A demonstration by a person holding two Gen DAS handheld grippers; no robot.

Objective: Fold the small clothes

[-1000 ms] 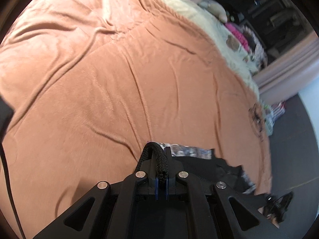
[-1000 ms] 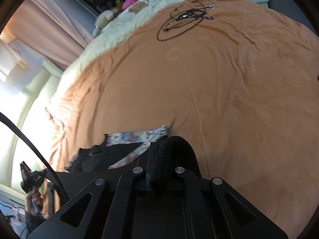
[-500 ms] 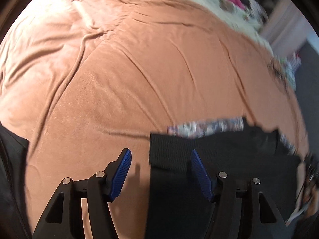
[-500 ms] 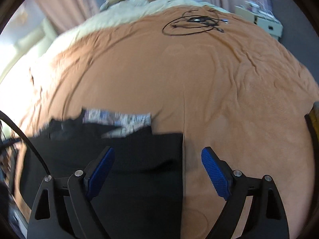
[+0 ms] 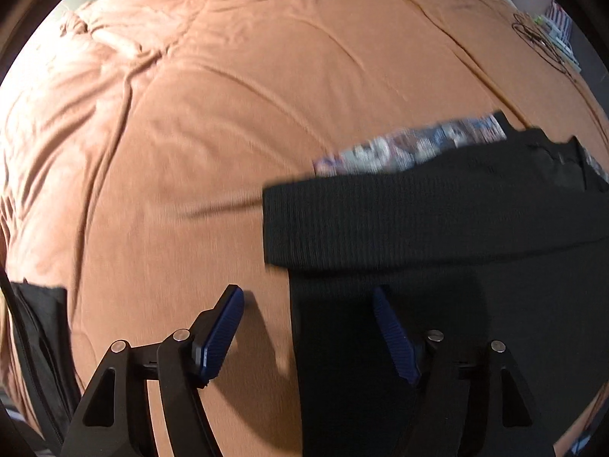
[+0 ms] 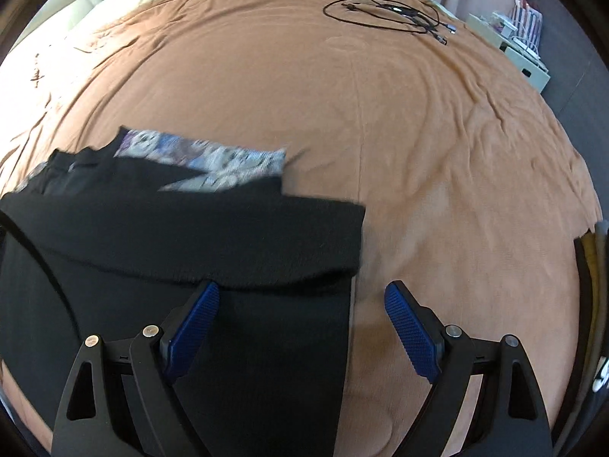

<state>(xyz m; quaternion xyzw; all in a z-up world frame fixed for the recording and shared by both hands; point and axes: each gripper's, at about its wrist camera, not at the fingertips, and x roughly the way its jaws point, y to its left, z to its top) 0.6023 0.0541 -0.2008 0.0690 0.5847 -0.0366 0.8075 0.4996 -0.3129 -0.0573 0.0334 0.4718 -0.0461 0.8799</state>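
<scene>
Below, black garment (image 5: 418, 221) under left claw (image 5: 308, 327)

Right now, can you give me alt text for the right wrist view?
The right gripper hangs open over the right edge of a black garment folded on an orange blanket, gripping nothing. A patterned cloth peeks out behind the garment, and black cables lie coiled at the far side.
</scene>
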